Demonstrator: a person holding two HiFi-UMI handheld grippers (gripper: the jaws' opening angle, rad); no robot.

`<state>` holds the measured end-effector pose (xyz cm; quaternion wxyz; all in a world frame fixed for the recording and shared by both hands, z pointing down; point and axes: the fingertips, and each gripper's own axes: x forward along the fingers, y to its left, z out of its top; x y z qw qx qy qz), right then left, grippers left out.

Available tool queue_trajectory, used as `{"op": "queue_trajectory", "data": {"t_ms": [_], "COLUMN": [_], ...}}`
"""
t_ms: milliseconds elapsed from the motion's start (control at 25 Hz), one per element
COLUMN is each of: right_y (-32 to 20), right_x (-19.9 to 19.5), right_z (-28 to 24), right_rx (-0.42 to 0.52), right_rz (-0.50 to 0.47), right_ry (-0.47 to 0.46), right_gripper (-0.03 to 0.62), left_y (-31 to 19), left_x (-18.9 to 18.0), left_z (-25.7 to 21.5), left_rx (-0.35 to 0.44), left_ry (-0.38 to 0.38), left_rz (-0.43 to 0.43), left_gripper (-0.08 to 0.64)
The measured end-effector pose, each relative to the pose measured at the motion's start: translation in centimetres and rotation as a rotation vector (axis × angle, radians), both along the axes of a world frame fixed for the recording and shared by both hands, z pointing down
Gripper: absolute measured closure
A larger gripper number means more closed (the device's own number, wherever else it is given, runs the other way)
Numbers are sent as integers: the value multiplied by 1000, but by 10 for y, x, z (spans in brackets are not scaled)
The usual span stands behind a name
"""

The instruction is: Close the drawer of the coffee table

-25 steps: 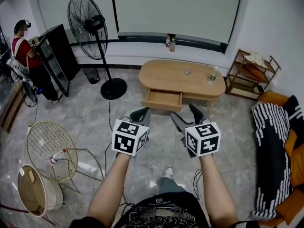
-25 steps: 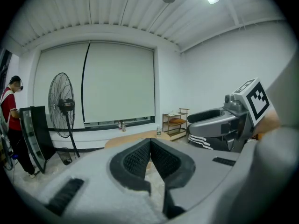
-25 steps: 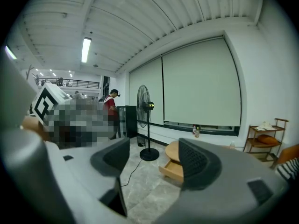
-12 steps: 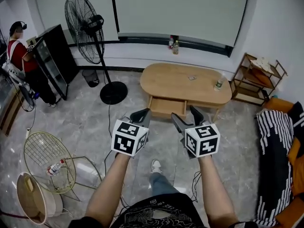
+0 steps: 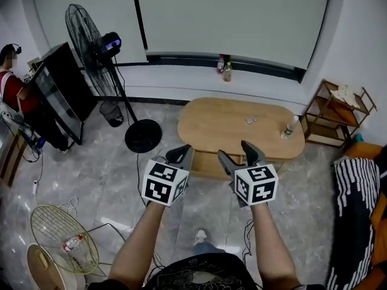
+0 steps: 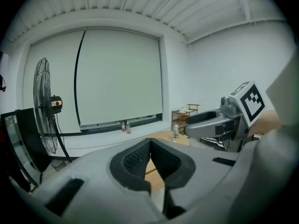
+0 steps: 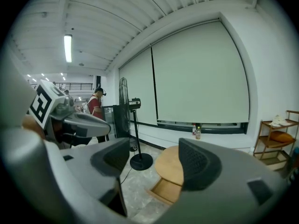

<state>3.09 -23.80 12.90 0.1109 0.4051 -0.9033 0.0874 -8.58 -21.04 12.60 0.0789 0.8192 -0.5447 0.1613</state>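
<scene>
Wooden drawer [image 5: 205,165] hangs open at the table's [image 5: 236,122] front, partly behind the left gripper [image 5: 179,154] and right gripper [image 5: 234,151]. It probably slides lightly, so push its front panel flat. A fan [image 5: 143,136] stands left of the table, clear of the path.

Left gripper view: jaws pinched together, empty.

Right gripper view: jaws wide, empty.

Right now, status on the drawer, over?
Left gripper shut, empty; right gripper open, empty. Coffee table drawer open, ahead of both, untouched. Floor fan stands left of path.
</scene>
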Motion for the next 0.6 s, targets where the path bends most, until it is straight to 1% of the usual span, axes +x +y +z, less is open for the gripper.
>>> {"op": "queue_trajectory", "data": {"t_ms": [120,200,440,600], "right_y": [-36,-51,-79,-90], "right_x": [-6,-10,-17,-21], "right_z": [-3,-2,4,12], "right_rx": [2,0,-17,-30], "right_rz": [8,11,39,75], "right_ry": [-1,2,13,22], "right_gripper": [279,279,279,279], "left_y": [-33,-48,-80,-93], "left_x": [-8,-13,-18,-24], "left_z": [0,3,9,19], "left_rx": [-2,-10,-26,-47], "left_ry": [2,6,16,28], "left_rz": [-2,0,31,64], "left_gripper": [554,554,554,554]}}
